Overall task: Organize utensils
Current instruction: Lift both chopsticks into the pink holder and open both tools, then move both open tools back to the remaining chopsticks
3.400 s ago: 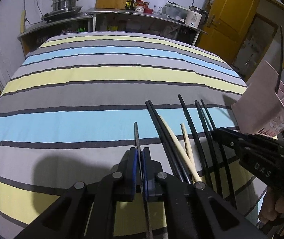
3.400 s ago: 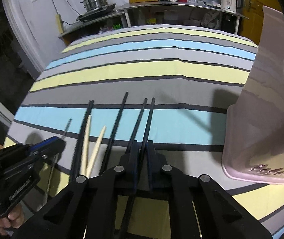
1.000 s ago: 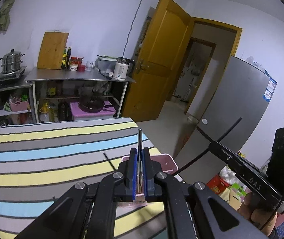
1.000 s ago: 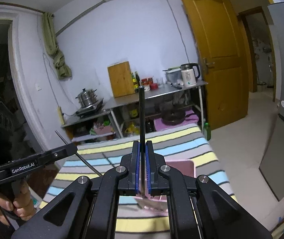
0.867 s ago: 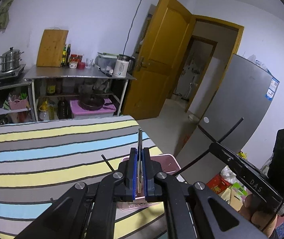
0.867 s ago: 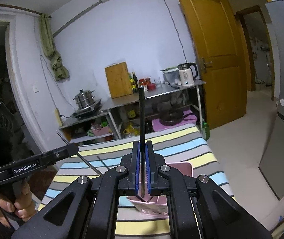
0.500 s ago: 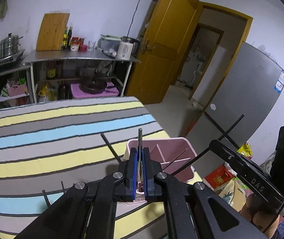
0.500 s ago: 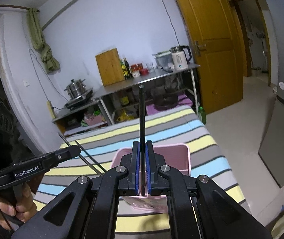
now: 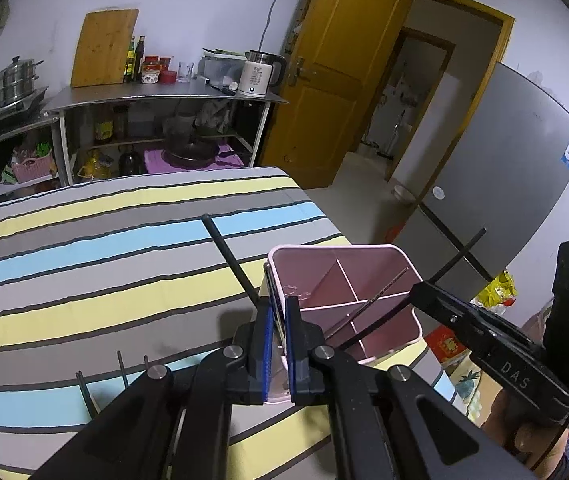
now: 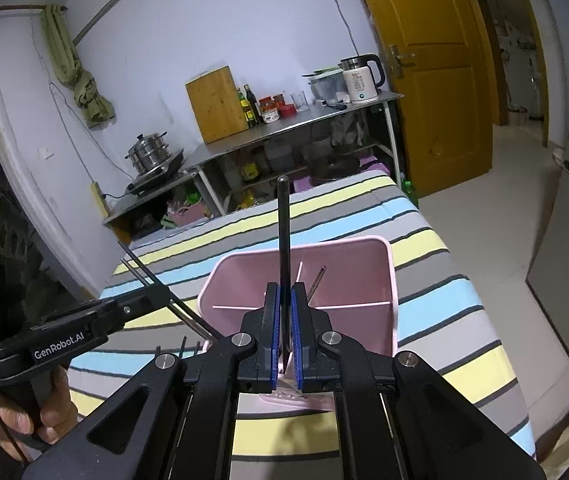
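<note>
A pink divided utensil holder (image 9: 400,256) stands on the striped tablecloth; it also shows in the right wrist view (image 10: 392,280). My left gripper (image 9: 275,308) is shut on a thin metal chopstick (image 9: 271,286), just above the holder's near left rim. My right gripper (image 10: 284,292) is shut on a black chopstick (image 10: 283,224) held upright over the holder. In the left wrist view that black chopstick (image 9: 456,256) slants down into the holder. One black chopstick (image 9: 228,256) leans out of the holder's left side.
Several black chopsticks (image 9: 120,364) lie on the tablecloth (image 9: 104,280) left of the holder. A steel shelf (image 9: 156,96) with a kettle, bottles and a cutting board stands behind the table. A grey fridge (image 9: 504,184) stands at the right.
Both grippers have come down toward the holder, which looks larger and nearer. The right gripper's black chopstick now reaches into the holder.
</note>
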Tool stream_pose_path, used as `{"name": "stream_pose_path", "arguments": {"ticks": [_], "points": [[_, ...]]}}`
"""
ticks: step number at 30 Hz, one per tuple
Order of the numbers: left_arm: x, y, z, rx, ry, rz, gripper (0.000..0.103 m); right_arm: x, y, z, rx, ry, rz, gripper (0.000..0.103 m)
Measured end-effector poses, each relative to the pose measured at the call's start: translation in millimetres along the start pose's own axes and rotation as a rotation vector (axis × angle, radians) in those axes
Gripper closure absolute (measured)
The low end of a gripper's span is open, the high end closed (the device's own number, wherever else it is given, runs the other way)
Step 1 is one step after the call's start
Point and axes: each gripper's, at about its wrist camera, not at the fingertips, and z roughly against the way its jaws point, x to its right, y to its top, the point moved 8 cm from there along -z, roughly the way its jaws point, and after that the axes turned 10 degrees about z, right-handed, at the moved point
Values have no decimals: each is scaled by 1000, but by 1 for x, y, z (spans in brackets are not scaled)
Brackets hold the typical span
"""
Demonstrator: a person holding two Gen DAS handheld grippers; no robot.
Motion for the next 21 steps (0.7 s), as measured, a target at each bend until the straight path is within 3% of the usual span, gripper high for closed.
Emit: {"name": "stream_pose_path", "arguments": {"ticks": [6, 11, 21], "points": [[-1, 4, 13, 35, -8, 4, 90, -1, -1, 5, -2, -10, 5, 88], [-5, 2, 34, 70, -15, 13, 89, -1, -4, 16, 10, -21, -1, 83], [-19, -23, 87, 141, 16, 10, 89, -17, -11, 43, 50, -9, 29, 82]]}}
